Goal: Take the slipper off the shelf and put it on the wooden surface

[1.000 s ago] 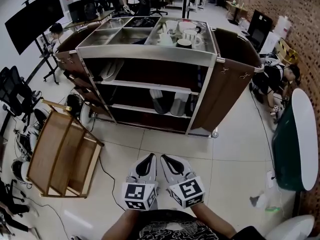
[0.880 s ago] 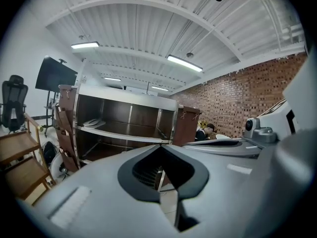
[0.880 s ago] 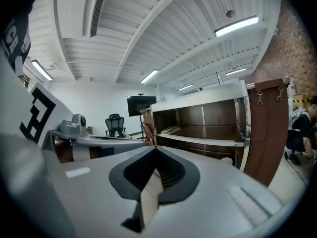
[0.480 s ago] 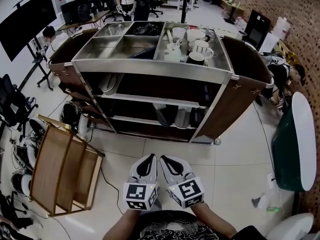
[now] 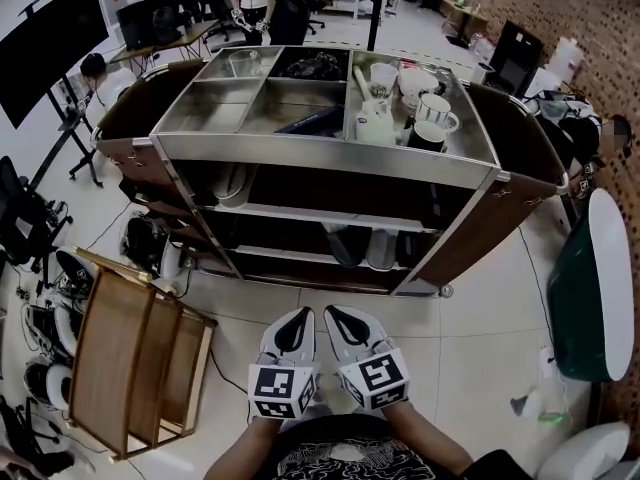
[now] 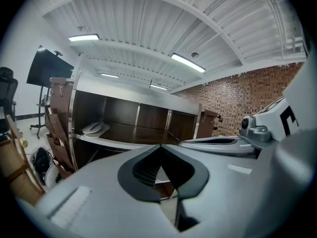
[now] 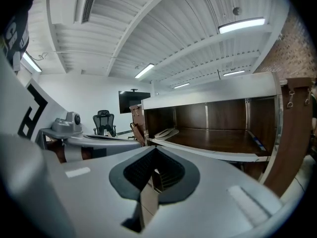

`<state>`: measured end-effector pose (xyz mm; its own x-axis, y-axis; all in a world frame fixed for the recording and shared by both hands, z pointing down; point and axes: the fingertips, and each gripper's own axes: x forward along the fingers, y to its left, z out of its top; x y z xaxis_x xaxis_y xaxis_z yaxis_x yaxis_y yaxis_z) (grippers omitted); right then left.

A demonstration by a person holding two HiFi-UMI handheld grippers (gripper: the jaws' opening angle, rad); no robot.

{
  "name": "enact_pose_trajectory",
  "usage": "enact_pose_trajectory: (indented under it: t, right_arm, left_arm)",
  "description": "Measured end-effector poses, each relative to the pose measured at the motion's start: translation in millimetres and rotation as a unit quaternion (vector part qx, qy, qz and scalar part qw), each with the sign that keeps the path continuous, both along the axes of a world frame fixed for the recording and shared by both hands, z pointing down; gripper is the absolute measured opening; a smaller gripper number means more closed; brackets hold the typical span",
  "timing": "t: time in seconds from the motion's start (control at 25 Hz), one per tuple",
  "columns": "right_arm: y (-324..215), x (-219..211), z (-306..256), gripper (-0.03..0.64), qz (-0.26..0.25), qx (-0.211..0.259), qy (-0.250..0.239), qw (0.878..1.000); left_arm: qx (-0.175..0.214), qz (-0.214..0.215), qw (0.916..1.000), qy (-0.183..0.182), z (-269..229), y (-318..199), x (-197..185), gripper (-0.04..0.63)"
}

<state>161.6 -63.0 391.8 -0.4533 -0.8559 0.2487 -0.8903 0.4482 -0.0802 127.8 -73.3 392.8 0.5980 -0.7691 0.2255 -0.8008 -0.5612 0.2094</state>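
Wooden rack [image 5: 130, 353]: on the floor, far left. Slipper [image 5: 227, 182]: pale, lying flat at the left end of the upper shelf [image 5: 330, 216] of the cart [image 5: 300, 152]. Its long axis runs front to back; toe direction cannot be determined. Left gripper [image 5: 298, 314] and right gripper [image 5: 333, 314]: jaws clenched, empty.

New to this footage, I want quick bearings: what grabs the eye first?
A big steel-and-wood cart fills the middle, mugs crowding its top right corner. A pale slipper lies on its upper shelf, at left. Left gripper and right gripper hang shut, side by side, below.
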Motion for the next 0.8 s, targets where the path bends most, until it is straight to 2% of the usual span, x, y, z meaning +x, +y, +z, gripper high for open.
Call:
enact_pose_trajectory:
  t: [0.4, 0.56, 0.8]
  right_arm:
    - [-39, -4, 6, 0.000, 0.010, 0.016, -0.008, 1.000]
    - [-58, 5, 11, 0.008, 0.006, 0.023, -0.013, 1.000]
    - [-92, 30, 38, 0.009, 0.015, 0.007, -0.015, 1.000]
  left_arm:
    - [0.011, 0.025, 0.9995, -0.016, 6, -40, -5, 0.005]
    - [0.014, 0.022, 0.9995, -0.018, 10, -60, 1, 0.005]
    - [0.013, 0.020, 0.9996, -0.015, 24, -93, 19, 0.005]
